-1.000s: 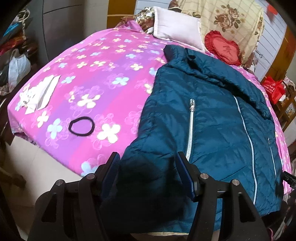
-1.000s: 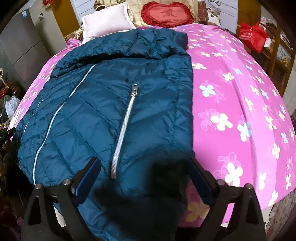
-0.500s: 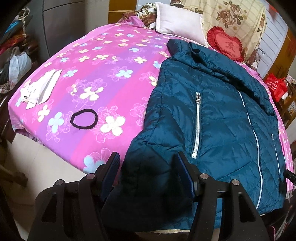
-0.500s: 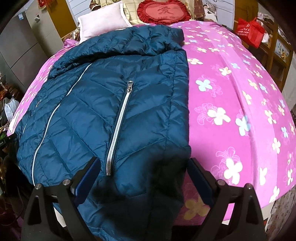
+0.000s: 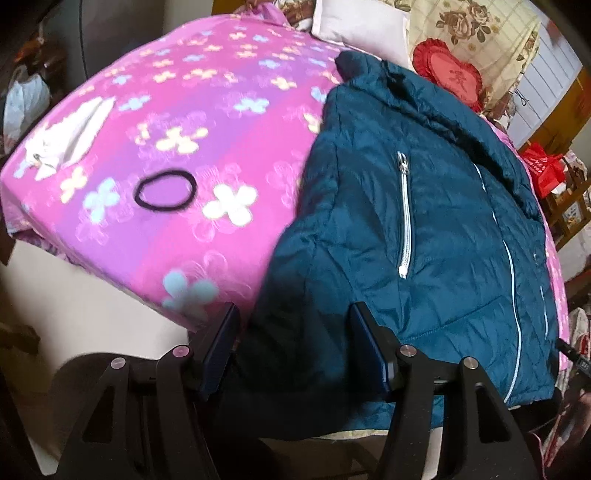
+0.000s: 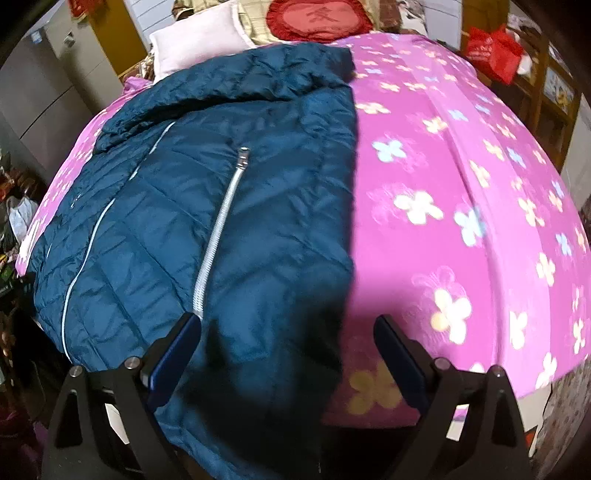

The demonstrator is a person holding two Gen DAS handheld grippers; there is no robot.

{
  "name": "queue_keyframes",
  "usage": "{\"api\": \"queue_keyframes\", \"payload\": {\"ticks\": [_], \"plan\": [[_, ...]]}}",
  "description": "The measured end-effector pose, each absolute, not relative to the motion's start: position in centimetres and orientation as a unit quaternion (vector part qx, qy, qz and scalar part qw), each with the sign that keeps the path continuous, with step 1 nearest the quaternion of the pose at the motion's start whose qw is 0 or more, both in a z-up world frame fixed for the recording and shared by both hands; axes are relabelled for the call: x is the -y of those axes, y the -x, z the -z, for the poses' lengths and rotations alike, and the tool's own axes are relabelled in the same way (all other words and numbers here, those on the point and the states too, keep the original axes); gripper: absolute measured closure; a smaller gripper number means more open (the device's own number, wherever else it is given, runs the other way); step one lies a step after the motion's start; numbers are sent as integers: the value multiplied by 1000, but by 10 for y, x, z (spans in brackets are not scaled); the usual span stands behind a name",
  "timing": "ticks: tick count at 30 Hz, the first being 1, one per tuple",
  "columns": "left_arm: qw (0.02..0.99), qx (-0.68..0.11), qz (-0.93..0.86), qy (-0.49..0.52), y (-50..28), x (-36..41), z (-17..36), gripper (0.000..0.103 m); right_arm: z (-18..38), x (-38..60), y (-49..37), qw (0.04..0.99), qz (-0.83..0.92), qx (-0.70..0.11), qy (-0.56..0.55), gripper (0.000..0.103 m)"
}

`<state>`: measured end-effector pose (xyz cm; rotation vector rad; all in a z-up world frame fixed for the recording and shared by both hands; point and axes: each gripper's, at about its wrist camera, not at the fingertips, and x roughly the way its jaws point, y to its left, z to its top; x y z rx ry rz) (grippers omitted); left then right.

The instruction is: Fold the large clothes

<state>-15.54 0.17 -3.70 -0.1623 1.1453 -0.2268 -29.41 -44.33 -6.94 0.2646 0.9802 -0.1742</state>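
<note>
A dark teal quilted jacket (image 5: 424, 236) lies spread flat on a pink flowered bed cover (image 5: 192, 122), collar toward the pillows, hem over the near edge. Silver pocket zips (image 5: 405, 218) and a pale front zip show. My left gripper (image 5: 293, 325) stands open just above the jacket's lower left corner, the cloth under the gap but not pinched. In the right wrist view the same jacket (image 6: 207, 206) fills the left half; my right gripper (image 6: 286, 334) is open wide over its lower right edge, one finger above the cover (image 6: 461, 206).
A black hair tie (image 5: 165, 191) and a white folded cloth (image 5: 70, 138) lie on the cover left of the jacket. A white pillow (image 5: 364, 27) and red heart cushion (image 5: 448, 75) sit at the head. A red bag (image 6: 493, 50) on shelves at right.
The left gripper has dipped closer to the jacket's hem corner. The right gripper has edged nearer the jacket's lower right edge. The jacket lies as before.
</note>
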Motion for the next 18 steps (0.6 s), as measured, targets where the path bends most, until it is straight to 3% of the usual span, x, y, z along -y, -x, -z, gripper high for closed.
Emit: {"api": "queue_keyframes", "payload": {"ticks": [5,12,18], "plan": [[836,-536,102,61,156,8,38,53,83,452,306,861,79,-479,-152,6],[832,-543,106,52,154,14,38,53,93,438,313,862,-10,-464,-203,7],[837,-537,100,39,156,16,38,53,95,423,307,868,-38,-465,-171,7]]}}
